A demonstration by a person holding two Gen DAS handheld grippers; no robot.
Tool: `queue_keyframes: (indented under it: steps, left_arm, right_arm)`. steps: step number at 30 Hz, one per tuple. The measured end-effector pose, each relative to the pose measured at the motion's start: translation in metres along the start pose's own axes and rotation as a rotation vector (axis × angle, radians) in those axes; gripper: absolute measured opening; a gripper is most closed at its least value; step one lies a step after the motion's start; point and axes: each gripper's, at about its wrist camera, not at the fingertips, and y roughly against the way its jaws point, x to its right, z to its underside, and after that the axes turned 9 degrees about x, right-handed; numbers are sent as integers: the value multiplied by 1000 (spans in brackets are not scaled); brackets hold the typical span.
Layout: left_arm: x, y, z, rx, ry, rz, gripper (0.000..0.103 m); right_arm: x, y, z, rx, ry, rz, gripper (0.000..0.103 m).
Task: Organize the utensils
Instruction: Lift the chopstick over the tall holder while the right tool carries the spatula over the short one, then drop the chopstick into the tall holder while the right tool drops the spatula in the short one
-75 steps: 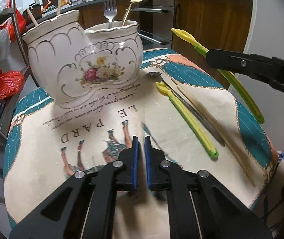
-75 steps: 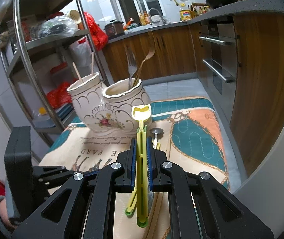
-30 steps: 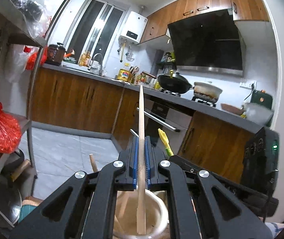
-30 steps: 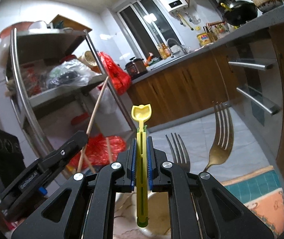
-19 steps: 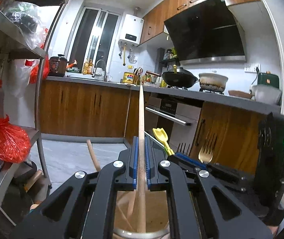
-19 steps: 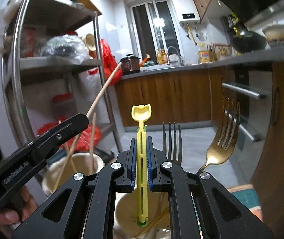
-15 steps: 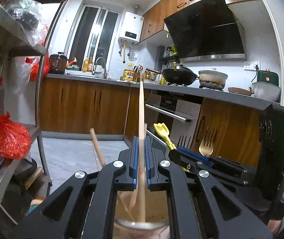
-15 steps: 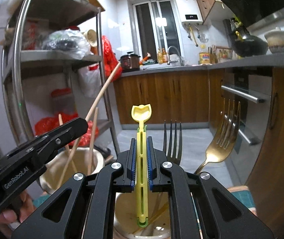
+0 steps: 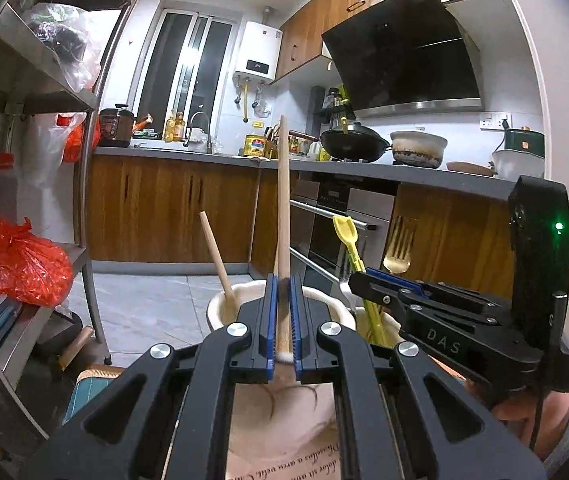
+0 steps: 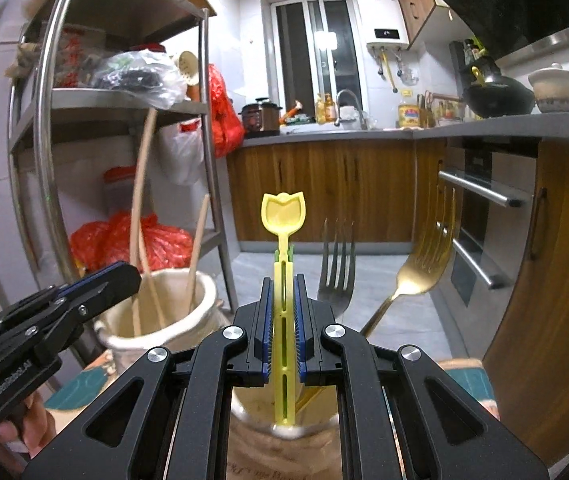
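While the metal shelf rack [image 10: 48, 128] rises at your left and the wooden cabinets [image 9: 164, 208] run behind, the two-part ceramic holder [image 10: 164, 312] sits just below both tools. Your left hand-held gripper [image 9: 282, 320] is clenched on a wooden chopstick [image 9: 283, 200] standing over the left pot, beside another chopstick [image 9: 216, 256]. Your right hand-held gripper [image 10: 284, 320] clamps the yellow utensil [image 10: 283, 216] over the right pot, close to the silver fork [image 10: 336, 264] and gold fork [image 10: 424, 256].

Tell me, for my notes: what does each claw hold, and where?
Left claw: wooden chopstick, low on its shaft. Right claw: yellow spoon, mid-handle.
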Motion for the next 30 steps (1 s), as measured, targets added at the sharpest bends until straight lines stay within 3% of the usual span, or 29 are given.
queue_keyframes:
  steps: [11, 16, 23, 27, 30]
  left_arm:
    - [-3, 10, 1, 21, -9, -16, 7]
    - [-4, 12, 1, 24, -8, -33, 24]
    - [-3, 18, -1, 44, -19, -42, 36]
    - [-3, 22, -4, 46, -11, -56, 53]
    - [-1, 29, -7, 49, -9, -75, 69]
  right_arm:
    - [1, 5, 13, -117, -42, -5, 11]
    - [-2, 3, 14, -138, -39, -11, 11]
    - [-3, 12, 9, -121, -35, 2, 38]
    - [-1, 26, 6, -108, -39, 18, 56]
    - [2, 44, 2, -84, -42, 28, 79]
